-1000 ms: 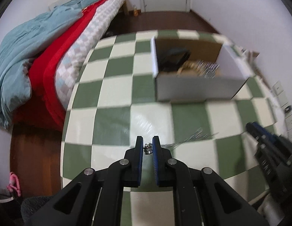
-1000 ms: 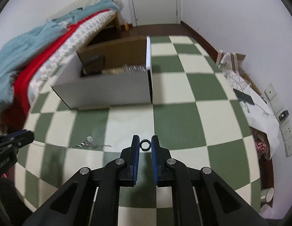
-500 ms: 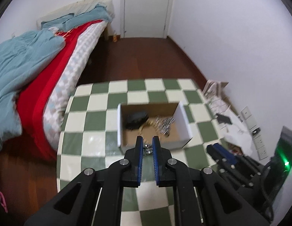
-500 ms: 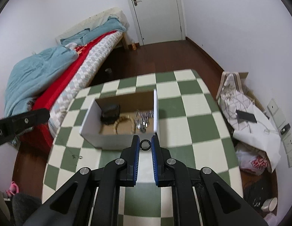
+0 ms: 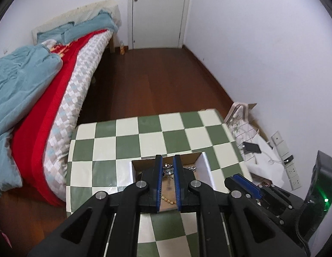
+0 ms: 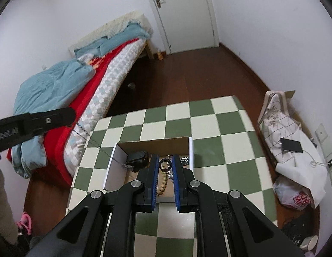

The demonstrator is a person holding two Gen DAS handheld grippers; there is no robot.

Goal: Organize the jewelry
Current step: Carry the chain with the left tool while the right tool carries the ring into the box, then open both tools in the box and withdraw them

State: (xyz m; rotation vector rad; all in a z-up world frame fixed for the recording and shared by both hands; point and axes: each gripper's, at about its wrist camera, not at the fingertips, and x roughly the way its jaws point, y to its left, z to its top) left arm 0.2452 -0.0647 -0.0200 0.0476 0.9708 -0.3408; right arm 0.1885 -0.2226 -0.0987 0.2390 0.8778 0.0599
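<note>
High above the green-and-white checkered table (image 5: 127, 141), my left gripper (image 5: 167, 160) is shut on a silver chain (image 5: 168, 169). Below it sits the open cardboard box (image 5: 206, 167). In the right wrist view the left gripper (image 6: 37, 120) shows at the left, and the silver chain (image 6: 95, 144) hangs from it down into the box (image 6: 114, 167). My right gripper (image 6: 165, 159) is shut on a black ring (image 6: 165, 164) above the box. Inside lie a black item (image 6: 137, 158), a wooden bead bracelet (image 6: 162, 184) and silver chains (image 6: 185, 160). The right gripper (image 5: 245, 182) shows low right in the left wrist view.
A bed (image 5: 58, 90) with red and blue covers stands close along the table's left side. To the right of the table lie a checked bag (image 6: 275, 115), a phone (image 6: 291, 145), white paper and a plastic bag by wall sockets. Brown floor runs to a white door (image 5: 157, 12).
Both grippers have risen from just above the tabletop to high over the box, each keeping its item. The chain left the table and now hangs from the left gripper into the box.
</note>
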